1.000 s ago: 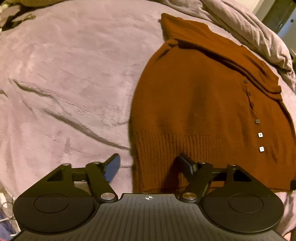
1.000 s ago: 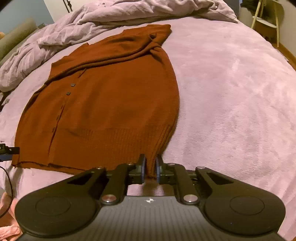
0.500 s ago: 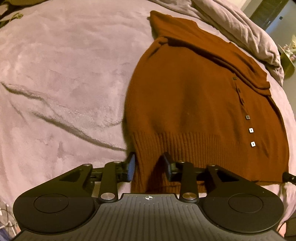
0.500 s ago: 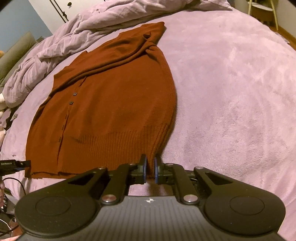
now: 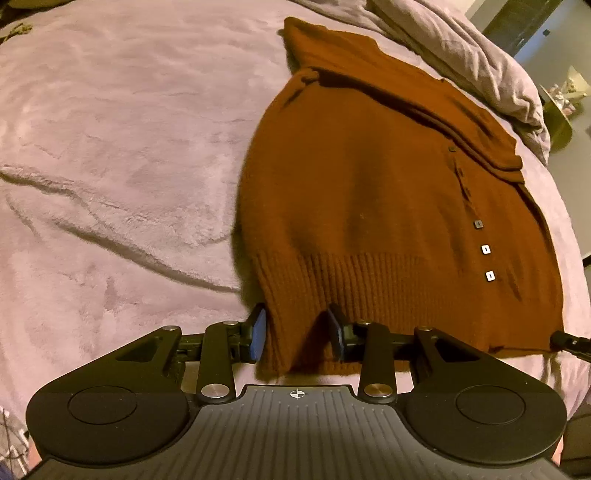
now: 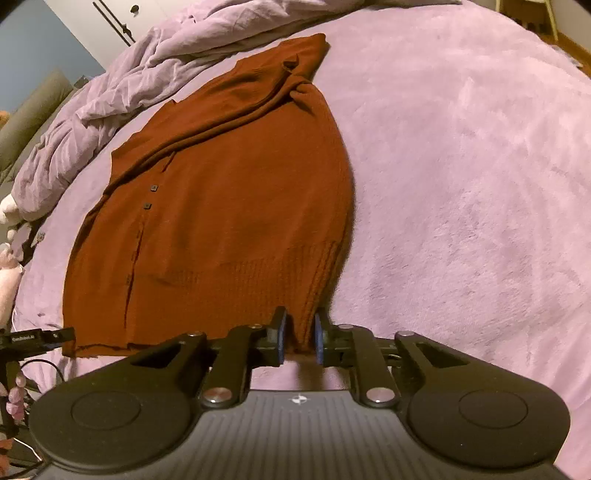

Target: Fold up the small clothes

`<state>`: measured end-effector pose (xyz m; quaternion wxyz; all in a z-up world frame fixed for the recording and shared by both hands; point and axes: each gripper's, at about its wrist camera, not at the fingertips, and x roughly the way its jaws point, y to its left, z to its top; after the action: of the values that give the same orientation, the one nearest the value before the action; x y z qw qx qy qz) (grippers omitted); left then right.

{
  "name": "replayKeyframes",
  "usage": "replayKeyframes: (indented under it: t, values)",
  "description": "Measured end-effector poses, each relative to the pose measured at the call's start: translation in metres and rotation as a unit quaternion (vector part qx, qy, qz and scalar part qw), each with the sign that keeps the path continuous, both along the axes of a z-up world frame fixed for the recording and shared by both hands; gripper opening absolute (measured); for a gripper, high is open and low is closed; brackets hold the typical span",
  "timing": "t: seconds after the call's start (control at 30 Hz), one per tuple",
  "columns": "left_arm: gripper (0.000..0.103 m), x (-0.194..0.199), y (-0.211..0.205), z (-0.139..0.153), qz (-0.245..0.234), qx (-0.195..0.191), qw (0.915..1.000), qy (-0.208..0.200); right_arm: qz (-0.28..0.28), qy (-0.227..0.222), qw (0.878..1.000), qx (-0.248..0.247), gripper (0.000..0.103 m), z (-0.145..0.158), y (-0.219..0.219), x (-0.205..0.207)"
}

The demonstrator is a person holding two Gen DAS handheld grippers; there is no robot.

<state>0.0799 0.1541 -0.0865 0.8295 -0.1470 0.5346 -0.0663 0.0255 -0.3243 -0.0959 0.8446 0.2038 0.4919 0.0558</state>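
A rust-brown knit cardigan (image 5: 388, 206) with square buttons lies flat on a lilac fleece blanket (image 5: 110, 147), its ribbed hem toward me. My left gripper (image 5: 297, 332) has its jaws around the hem's left corner, a gap still on each side of the cloth. In the right wrist view the cardigan (image 6: 229, 206) fills the left half. My right gripper (image 6: 299, 336) is shut on the hem's right corner, which is pinched and lifted between the blue pads.
A rumpled lilac duvet (image 6: 129, 85) is heaped beyond the cardigan's collar. The other gripper's tip (image 6: 37, 338) shows at the hem's far corner. A chair (image 6: 532, 14) and floor lie past the bed's far right edge.
My left gripper slid right onto the hem's left corner and its jaws narrowed from wide open. The right gripper stayed pinched on the right corner and lifted slightly.
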Motion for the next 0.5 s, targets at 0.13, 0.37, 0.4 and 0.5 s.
replayKeyframes:
  t: [0.13, 0.37, 0.4, 0.5]
  values:
    - [0.040, 0.004, 0.006, 0.005, 0.016, 0.001, 0.9998, -0.009, 0.007, -0.006, 1.000, -0.026, 0.021, 0.006, 0.004, 0.002]
    - [0.049, 0.013, 0.020, 0.012, 0.055, 0.012, 0.9982, -0.019, 0.002, -0.030, 0.997, -0.074, 0.023, 0.023, 0.002, 0.018]
    - [0.050, 0.014, 0.019, 0.012, 0.057, 0.014, 0.9981, -0.021, -0.002, -0.034, 0.997, -0.074, 0.023, 0.024, 0.001, 0.022]
    - [0.055, 0.021, 0.009, 0.016, 0.047, 0.026, 0.9981, -0.031, -0.012, -0.053, 0.995, -0.078, 0.023, 0.030, 0.002, 0.042]
